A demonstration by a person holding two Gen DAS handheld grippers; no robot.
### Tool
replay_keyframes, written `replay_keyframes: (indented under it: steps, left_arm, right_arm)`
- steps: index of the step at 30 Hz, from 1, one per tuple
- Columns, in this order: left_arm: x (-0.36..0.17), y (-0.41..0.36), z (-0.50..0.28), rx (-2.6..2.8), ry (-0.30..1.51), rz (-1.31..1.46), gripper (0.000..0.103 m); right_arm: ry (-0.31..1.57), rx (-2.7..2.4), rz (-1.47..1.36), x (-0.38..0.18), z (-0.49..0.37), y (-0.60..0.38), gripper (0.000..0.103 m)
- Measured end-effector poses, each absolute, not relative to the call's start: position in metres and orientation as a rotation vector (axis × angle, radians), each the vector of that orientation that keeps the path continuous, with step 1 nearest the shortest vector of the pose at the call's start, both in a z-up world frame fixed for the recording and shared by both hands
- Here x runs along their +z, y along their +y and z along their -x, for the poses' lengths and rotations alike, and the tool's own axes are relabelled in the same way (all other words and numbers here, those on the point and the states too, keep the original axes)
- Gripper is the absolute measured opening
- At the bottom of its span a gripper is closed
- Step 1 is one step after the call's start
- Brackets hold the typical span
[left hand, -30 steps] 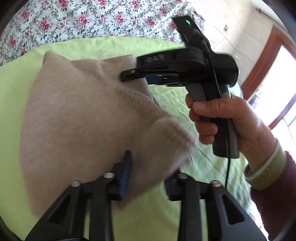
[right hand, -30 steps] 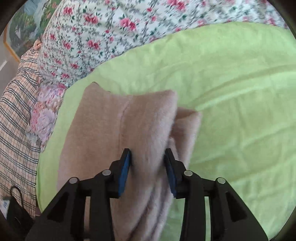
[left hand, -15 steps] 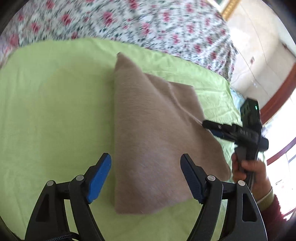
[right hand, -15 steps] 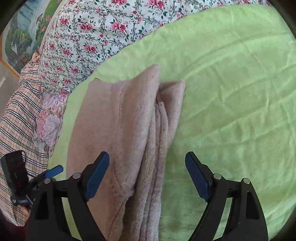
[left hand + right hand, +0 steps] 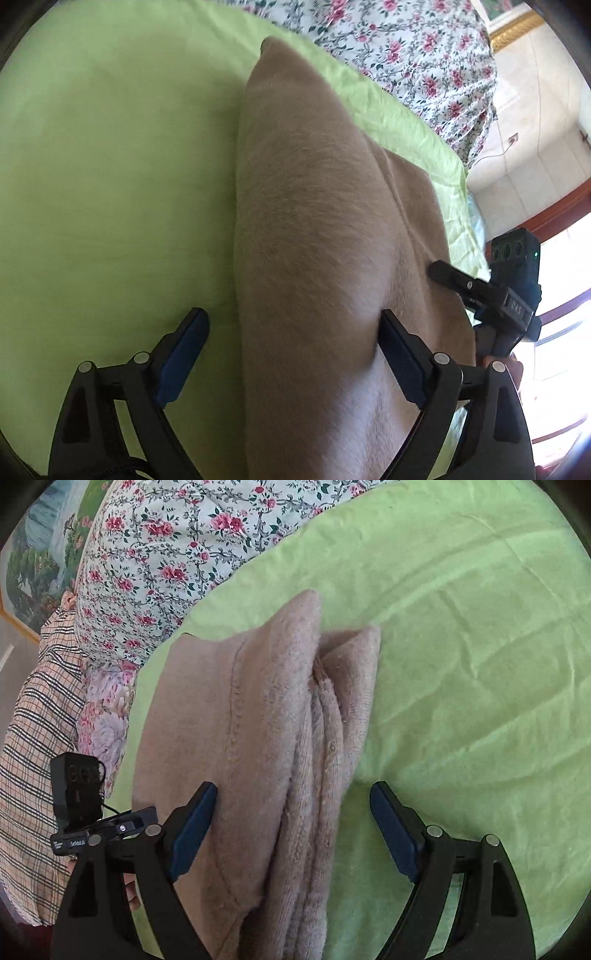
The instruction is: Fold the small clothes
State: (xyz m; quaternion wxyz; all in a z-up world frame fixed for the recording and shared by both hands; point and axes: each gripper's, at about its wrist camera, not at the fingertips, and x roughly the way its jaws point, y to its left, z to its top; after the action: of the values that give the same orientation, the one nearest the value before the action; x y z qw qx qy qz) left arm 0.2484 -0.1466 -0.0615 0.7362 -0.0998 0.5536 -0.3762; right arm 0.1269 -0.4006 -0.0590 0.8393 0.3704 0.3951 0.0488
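Observation:
A beige fleece garment (image 5: pixel 314 221) lies folded on the green sheet (image 5: pixel 110 184). In the right wrist view its stacked folded edges (image 5: pixel 317 775) run toward the camera. My left gripper (image 5: pixel 291 315) hangs low over the near end of the garment. Its jaws are opening, the cloth lies between them, and the left pad stands apart from it. My right gripper (image 5: pixel 292 787) is open wide, astride the layered edge with neither pad pressing. The right tool's black housing (image 5: pixel 513 306) shows at the garment's far side, and the left tool's housing (image 5: pixel 74 812) at the left.
A floral bedcover (image 5: pixel 166 554) borders the sheet at the back, with a plaid cloth (image 5: pixel 33 738) to its left. Bare green sheet (image 5: pixel 461 664) stretches to the right of the garment. A red-brown window frame (image 5: pixel 554 214) and a tiled wall stand beyond the bed.
Both grippers have let go of the garment and spread their jaws. The left one has swung away along the cloth and sunk. The garment has settled folded on the sheet.

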Motion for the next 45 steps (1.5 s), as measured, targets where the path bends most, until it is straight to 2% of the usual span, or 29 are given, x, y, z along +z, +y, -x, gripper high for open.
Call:
replay_keyframes:
  steps: [2,3,4,7,16,20,23,26,28,29,30,34,36,38,39,41,42,45]
  left_arm:
    - [-0.062,-0.147,-0.249,-0.874,1.183,0.241,0.062]
    - [-0.063,-0.149,-0.250,-0.877,1.188,0.247,0.055]
    - [-0.060,-0.148,-0.248,-0.862,1.175,0.243,0.050]
    - [-0.043,-0.135,-0.232,-0.854,1.116,0.218,0.042]
    - [0.010,-0.008,-0.173,-0.743,1.019,0.230,0.042]
    - [0.005,0.031,-0.155,-0.683,1.014,0.246,0.042]
    - [-0.023,0.051,-0.150,-0.659,1.059,0.243,0.047]
    - [-0.033,0.059,-0.147,-0.679,1.042,0.247,0.056]
    - [-0.029,0.064,-0.151,-0.680,1.024,0.254,0.064]
    - [-0.025,0.067,-0.156,-0.667,1.010,0.252,0.066]
    - [-0.023,0.063,-0.161,-0.660,1.006,0.251,0.068]
    - [-0.020,0.067,-0.193,-0.611,1.004,0.275,0.069]
    - [-0.020,0.063,-0.211,-0.575,1.007,0.277,0.070]
    - [-0.024,0.059,-0.231,-0.524,1.021,0.287,0.070]
    - [-0.026,0.052,-0.242,-0.500,1.026,0.291,0.068]
    - [-0.029,0.048,-0.256,-0.451,1.027,0.268,0.051]
    - [-0.030,0.046,-0.259,-0.436,1.028,0.250,0.036]
    - [-0.037,0.035,-0.271,-0.369,1.035,0.183,0.032]
  right_arm:
    - [0.870,0.151,-0.773,-0.059,-0.135,-0.390,0.056]
    - [0.874,0.150,-0.787,-0.058,-0.136,-0.388,0.043]
    - [0.867,0.131,-0.751,-0.051,-0.136,-0.381,0.038]
    - [0.821,0.153,-0.725,-0.029,-0.129,-0.365,0.032]
    - [0.781,0.413,-0.688,-0.004,-0.130,-0.269,0.031]
    - [0.808,0.480,-0.667,-0.011,-0.137,-0.230,0.031]
    - [0.867,0.453,-0.654,-0.030,-0.141,-0.218,0.031]
    - [0.897,0.432,-0.699,-0.045,-0.139,-0.226,0.044]
    - [0.903,0.377,-0.700,-0.044,-0.134,-0.234,0.064]
    - [0.888,0.336,-0.689,-0.039,-0.132,-0.239,0.068]
    - [0.867,0.311,-0.686,-0.034,-0.129,-0.244,0.070]
    - [0.762,0.258,-0.744,-0.013,-0.141,-0.264,0.070]
    - [0.766,0.259,-0.762,-0.015,-0.158,-0.264,0.069]
    - [0.809,0.255,-0.752,-0.019,-0.178,-0.260,0.035]
    - [0.820,0.251,-0.742,-0.017,-0.183,-0.258,0.011]
    - [0.769,0.246,-0.694,-0.001,-0.179,-0.260,0.011]
    - [0.754,0.238,-0.672,0.005,-0.177,-0.260,0.011]
    - [0.807,0.179,-0.604,-0.002,-0.181,-0.261,0.010]
